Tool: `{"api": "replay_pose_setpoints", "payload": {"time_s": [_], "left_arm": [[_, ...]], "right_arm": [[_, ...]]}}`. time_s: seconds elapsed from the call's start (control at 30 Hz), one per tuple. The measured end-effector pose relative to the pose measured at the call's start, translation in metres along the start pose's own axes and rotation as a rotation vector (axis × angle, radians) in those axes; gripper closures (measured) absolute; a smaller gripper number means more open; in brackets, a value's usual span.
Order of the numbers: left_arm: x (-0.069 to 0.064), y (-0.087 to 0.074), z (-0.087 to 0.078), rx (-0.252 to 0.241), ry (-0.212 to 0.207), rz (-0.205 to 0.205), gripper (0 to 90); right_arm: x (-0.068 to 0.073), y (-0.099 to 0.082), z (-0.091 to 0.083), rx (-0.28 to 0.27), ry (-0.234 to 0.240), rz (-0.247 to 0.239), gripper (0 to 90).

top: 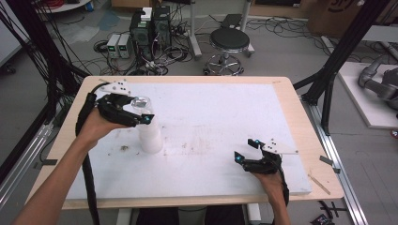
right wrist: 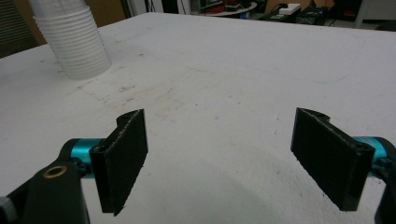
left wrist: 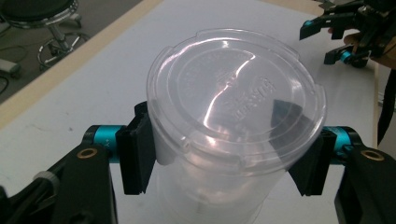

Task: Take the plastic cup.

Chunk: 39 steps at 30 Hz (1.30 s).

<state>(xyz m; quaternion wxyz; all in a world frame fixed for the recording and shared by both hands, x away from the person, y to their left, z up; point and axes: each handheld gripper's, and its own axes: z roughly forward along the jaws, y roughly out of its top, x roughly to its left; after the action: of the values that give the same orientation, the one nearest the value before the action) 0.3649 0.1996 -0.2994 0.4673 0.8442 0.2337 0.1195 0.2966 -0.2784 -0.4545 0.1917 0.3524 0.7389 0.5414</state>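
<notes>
A stack of clear plastic cups (top: pixel 151 136) stands upside down on the white table top (top: pixel 211 117), left of centre. My left gripper (top: pixel 142 110) is at the top of the stack, shut on the uppermost cup (left wrist: pixel 233 93). Its pads (left wrist: pixel 137 154) press that cup's wall from both sides, and the cup's round base faces the camera. My right gripper (top: pixel 247 150) hovers open near the front right of the table, with nothing between its pads (right wrist: pixel 123 158). The stack of cups (right wrist: pixel 72 42) stands far off at the upper left of the right gripper view.
The white board lies on a wooden table (top: pixel 291 108) with its edges close on all sides. Faint dirt marks (top: pixel 124 148) lie beside the stack. A stool (top: pixel 229 44), computers (top: pixel 150 30) and cables sit on the floor beyond. The right gripper (left wrist: pixel 336 42) appears across the table.
</notes>
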Motion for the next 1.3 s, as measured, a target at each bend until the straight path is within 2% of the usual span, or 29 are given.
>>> {"api": "replay_pose_setpoints", "payload": {"time_s": [0.23, 0.3, 0.5, 0.63, 0.67, 0.7, 0.73, 0.83, 0.97, 1.17, 1.3], "left_arm": [[-0.010, 0.047, -0.043, -0.045, 0.018, 0.059, 35.1], [-0.012, 0.056, -0.052, -0.056, 0.027, 0.076, 35.3], [-0.018, 0.065, -0.061, -0.060, 0.029, 0.097, 35.3], [-0.022, 0.062, -0.061, -0.068, 0.025, 0.098, 35.3], [-0.025, 0.060, -0.061, -0.076, 0.012, 0.096, 35.3], [-0.032, 0.053, -0.059, -0.096, -0.030, 0.108, 35.3], [-0.032, 0.053, -0.059, -0.096, -0.030, 0.108, 35.3], [-0.043, 0.042, -0.051, -0.096, -0.078, 0.127, 35.3], [-0.058, 0.029, -0.035, -0.120, -0.129, 0.124, 35.2], [-0.084, 0.012, -0.013, -0.155, -0.217, 0.151, 35.2], [-0.099, 0.000, 0.001, -0.176, -0.247, 0.165, 35.3]], "right_arm": [[0.001, 0.000, 0.000, 0.000, -0.003, 0.001, 18.9], [0.001, 0.000, 0.000, 0.001, -0.003, 0.001, 18.9], [0.001, 0.000, 0.000, -0.002, -0.005, -0.003, 18.9], [0.001, 0.000, 0.000, -0.001, -0.002, 0.004, 18.9], [0.000, 0.000, 0.000, 0.000, 0.000, 0.004, 18.9], [0.000, 0.000, 0.000, -0.004, -0.003, 0.005, 18.9], [0.000, 0.000, 0.000, -0.004, -0.003, 0.005, 18.9], [-0.001, 0.000, 0.000, 0.000, 0.002, 0.017, 18.9], [-0.001, 0.000, -0.001, -0.006, 0.003, 0.021, 18.9], [-0.002, 0.000, 0.000, 0.004, 0.003, 0.024, 18.9], [-0.002, 0.000, 0.000, 0.001, 0.000, 0.015, 18.9]]}}
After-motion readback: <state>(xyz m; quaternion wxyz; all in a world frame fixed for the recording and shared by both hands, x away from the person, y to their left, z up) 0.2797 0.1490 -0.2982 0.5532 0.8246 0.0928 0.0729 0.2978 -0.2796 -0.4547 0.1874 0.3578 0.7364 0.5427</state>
